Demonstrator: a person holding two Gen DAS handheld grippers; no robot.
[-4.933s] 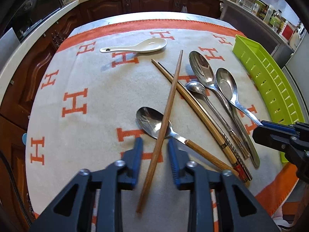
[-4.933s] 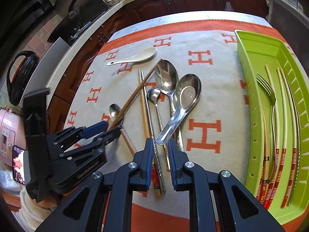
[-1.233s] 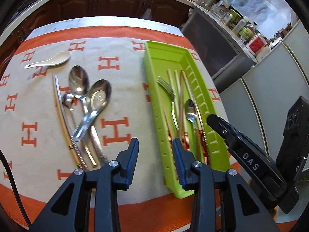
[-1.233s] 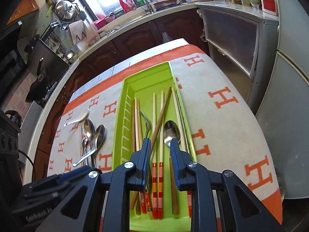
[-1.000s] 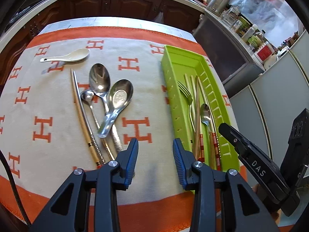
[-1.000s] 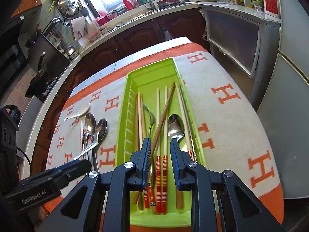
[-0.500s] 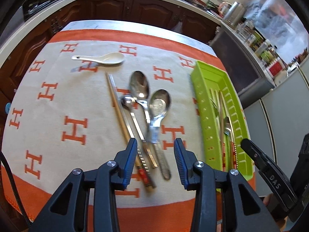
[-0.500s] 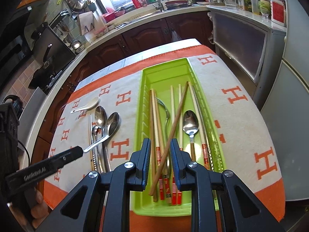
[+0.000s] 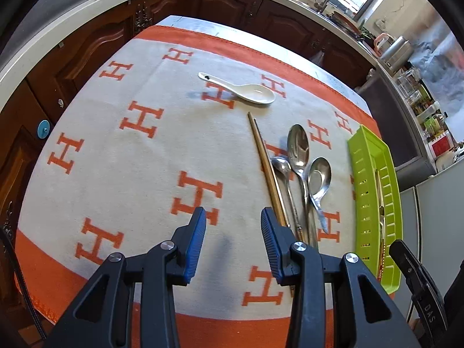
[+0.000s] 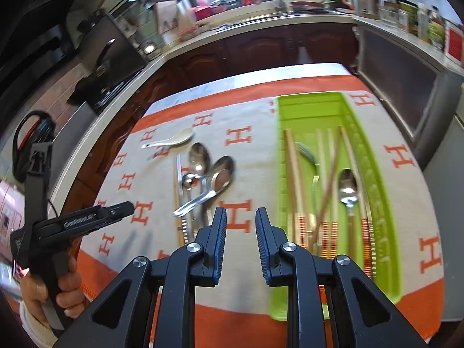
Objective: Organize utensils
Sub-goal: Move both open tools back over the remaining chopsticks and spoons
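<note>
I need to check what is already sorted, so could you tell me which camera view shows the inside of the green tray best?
The right wrist view: it looks down into the green tray, showing chopsticks, a fork and a spoon, slightly blurred. The left wrist view shows mostly its slotted side wall, edge-on.

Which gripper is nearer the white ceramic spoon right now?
Left. The left gripper hangs open over the cloth on the near side of the white ceramic spoon. The right gripper is open farther off, beside the green tray.
</note>
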